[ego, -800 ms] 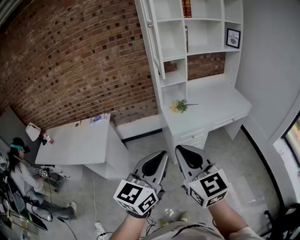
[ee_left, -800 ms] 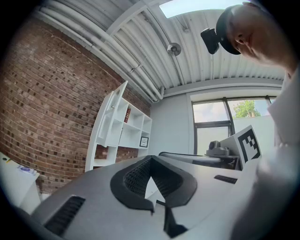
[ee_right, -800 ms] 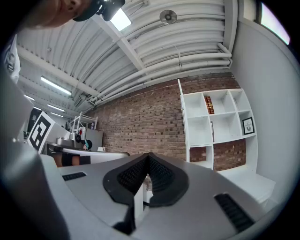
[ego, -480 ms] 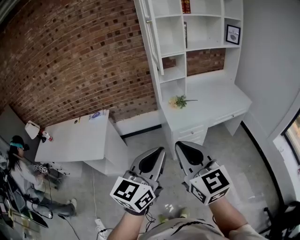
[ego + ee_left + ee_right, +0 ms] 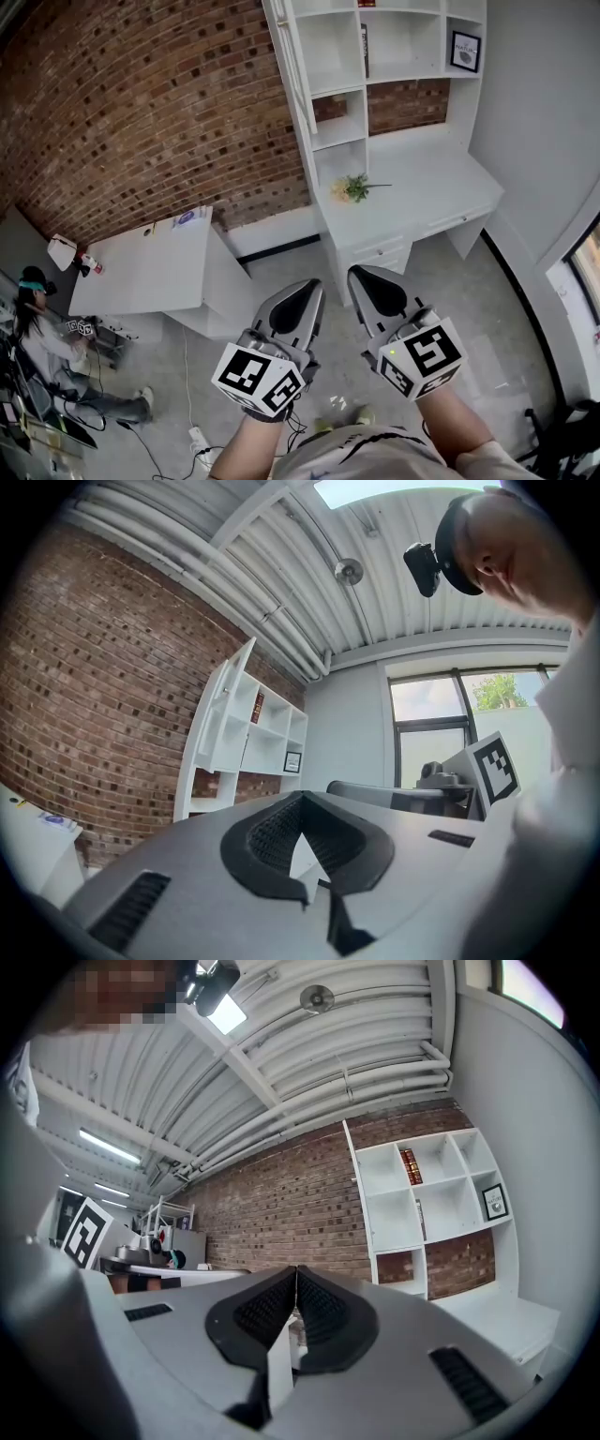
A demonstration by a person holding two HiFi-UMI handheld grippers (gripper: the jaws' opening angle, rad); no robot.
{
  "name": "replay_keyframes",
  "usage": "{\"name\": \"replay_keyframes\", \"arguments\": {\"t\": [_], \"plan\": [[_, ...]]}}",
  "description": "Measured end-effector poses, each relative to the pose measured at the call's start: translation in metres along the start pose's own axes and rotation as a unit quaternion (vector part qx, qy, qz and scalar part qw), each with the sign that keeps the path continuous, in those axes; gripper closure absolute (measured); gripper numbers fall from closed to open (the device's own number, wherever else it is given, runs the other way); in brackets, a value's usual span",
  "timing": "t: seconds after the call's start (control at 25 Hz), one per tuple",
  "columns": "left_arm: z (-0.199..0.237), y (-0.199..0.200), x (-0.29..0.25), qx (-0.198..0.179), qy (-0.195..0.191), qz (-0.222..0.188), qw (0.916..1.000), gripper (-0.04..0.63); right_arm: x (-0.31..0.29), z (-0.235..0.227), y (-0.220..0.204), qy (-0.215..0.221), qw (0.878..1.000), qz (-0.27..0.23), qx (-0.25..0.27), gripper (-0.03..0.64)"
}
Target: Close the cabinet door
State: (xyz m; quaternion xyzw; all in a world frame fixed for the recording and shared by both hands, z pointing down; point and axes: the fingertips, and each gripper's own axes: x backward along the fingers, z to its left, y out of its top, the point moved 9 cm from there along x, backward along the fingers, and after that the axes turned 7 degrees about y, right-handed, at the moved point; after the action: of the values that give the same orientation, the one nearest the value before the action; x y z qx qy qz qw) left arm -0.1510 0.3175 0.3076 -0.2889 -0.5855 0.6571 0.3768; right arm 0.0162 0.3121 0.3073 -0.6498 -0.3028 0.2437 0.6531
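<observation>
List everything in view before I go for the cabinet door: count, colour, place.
brick wall: one, red-brown, behind the furniture
shelf unit: one, white, top right against the wall
cabinet door: one, white, swung open at the shelf unit's left edge
desk: one, white, under the shelves
flowers: one bunch, yellow and green, on the desk
picture frame: one, black, right-hand shelf
books: a few, red, upper shelf
table: one, white, left by the wall
person: one, seated, far left
left gripper: grey, jaws together, empty
right gripper: grey, jaws together, empty
</observation>
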Motion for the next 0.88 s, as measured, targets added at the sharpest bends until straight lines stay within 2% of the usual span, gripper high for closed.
{"name": "replay_keyframes", "arguments": {"t": [0.48,0.88], "plan": [[-0.031,-0.009,-0.041,-0.012,-0.003,0.010,0.9999,0.584,0.023,-0.046,0.000,-0.004,1.000,-0.004,-0.004,0.598],[-0.024,-0.010,-0.075,-0.009,-0.009,0.011,0.9999,0.584,0.011,-0.072,-0.003,-0.009,1.000,0.004,0.001,0.598]]}}
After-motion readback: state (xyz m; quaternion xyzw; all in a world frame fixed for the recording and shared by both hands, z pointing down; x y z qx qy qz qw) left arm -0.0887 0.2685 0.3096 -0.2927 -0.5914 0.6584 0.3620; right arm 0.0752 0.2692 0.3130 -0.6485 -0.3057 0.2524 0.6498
